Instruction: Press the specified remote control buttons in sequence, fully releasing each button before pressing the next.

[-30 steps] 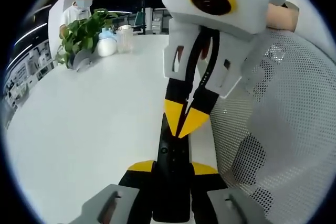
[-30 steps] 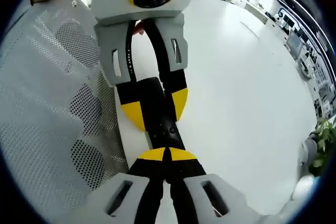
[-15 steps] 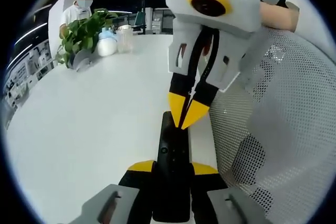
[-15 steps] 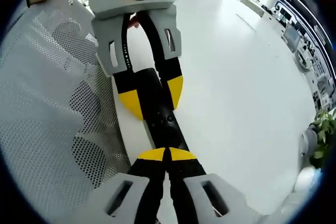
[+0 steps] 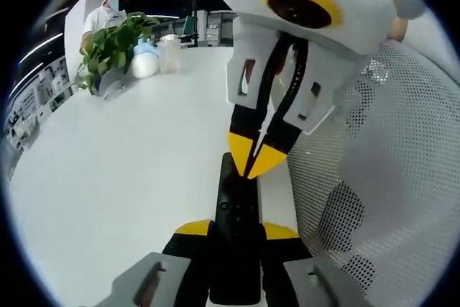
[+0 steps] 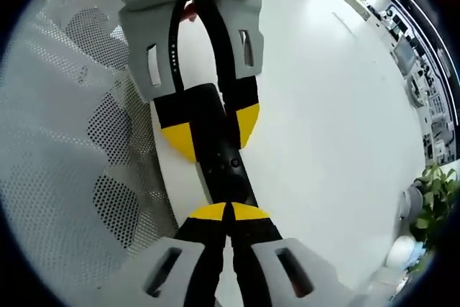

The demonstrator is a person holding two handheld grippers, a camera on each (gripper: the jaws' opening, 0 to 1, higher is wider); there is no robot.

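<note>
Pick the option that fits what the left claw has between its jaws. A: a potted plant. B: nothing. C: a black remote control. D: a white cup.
C: in the left gripper view the left claw is shut on the black remote control, its yellow tips on either side.

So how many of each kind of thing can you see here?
Remote control: 1
Grippers: 2, the left gripper and the right gripper
Potted plant: 1
Mesh sleeve: 1
White table: 1
Total: 6
</note>
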